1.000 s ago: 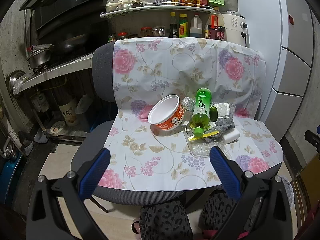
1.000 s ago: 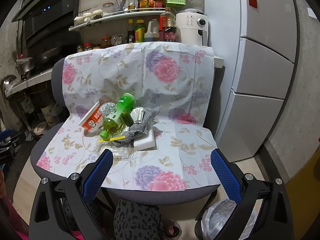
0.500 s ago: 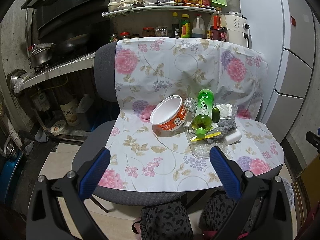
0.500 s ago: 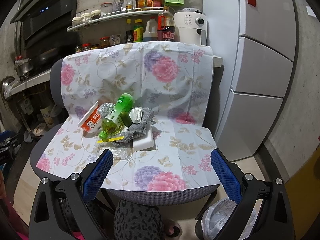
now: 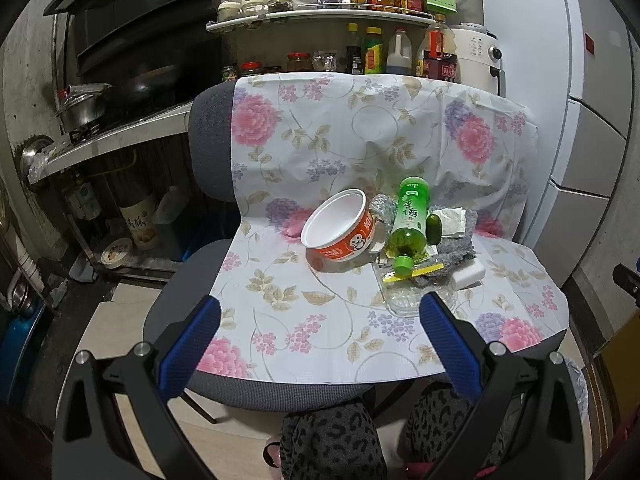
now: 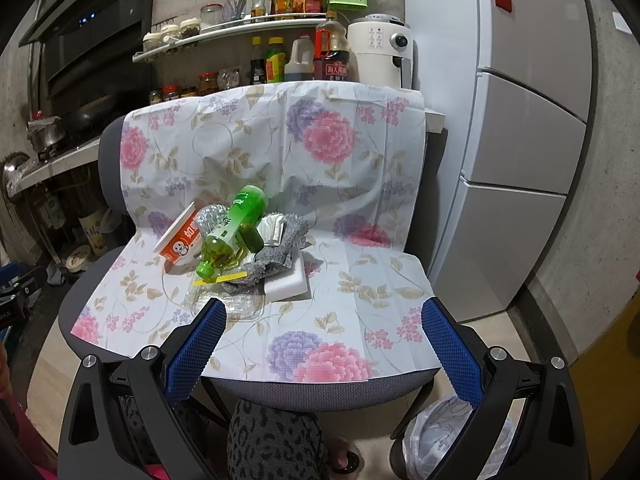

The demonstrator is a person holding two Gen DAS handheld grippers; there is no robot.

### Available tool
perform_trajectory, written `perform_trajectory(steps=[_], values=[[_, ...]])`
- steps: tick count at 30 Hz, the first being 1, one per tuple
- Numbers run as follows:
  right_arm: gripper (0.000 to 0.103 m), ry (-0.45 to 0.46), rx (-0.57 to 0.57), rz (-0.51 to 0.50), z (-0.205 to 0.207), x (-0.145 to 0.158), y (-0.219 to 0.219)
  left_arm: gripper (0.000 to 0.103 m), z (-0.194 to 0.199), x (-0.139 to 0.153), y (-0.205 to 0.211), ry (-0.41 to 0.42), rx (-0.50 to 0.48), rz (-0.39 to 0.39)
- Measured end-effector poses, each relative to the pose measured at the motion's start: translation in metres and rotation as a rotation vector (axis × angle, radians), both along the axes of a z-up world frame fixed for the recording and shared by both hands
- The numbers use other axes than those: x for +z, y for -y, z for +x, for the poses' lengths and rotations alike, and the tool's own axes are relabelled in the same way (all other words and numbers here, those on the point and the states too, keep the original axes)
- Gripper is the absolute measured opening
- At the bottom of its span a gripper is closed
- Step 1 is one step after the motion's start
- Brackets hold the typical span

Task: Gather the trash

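Observation:
A pile of trash lies on a chair seat draped with a flowered cloth (image 5: 320,304). It holds an orange noodle bowl (image 5: 340,226) tipped on its side, a green bottle (image 5: 408,224), a white sponge block (image 5: 466,274), a grey rag (image 5: 460,246), crumpled paper (image 5: 450,220) and a clear plastic tray (image 5: 404,296). In the right wrist view I see the same bowl (image 6: 182,240), bottle (image 6: 232,234) and sponge block (image 6: 288,284). My left gripper (image 5: 320,320) is open, short of the seat's front edge. My right gripper (image 6: 320,320) is open too, over the front right of the seat.
A bin lined with a white bag (image 6: 444,436) stands on the floor at the lower right. A fridge (image 6: 520,120) rises to the right, a stove and shelf with bottles (image 5: 360,20) behind. The person's patterned knees (image 5: 332,436) sit under the seat front.
Both views have crept slightly closer to the chair. The trash has not moved and both grippers remain open.

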State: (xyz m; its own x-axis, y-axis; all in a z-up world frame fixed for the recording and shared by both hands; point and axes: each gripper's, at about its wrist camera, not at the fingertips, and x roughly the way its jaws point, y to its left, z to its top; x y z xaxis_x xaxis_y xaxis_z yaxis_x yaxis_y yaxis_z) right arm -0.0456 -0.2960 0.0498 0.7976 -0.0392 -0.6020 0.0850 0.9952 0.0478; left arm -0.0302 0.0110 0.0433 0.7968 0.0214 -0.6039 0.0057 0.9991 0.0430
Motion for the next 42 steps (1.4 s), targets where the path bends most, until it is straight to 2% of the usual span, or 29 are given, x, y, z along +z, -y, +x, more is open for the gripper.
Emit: perform_trajectory(steps=[42], values=[[0.097, -0.010, -0.004, 0.010, 0.0053, -0.0066, 0.0041, 0.097, 0.0010, -0.0096, -0.0053, -0.018, 0.009, 0.004]])
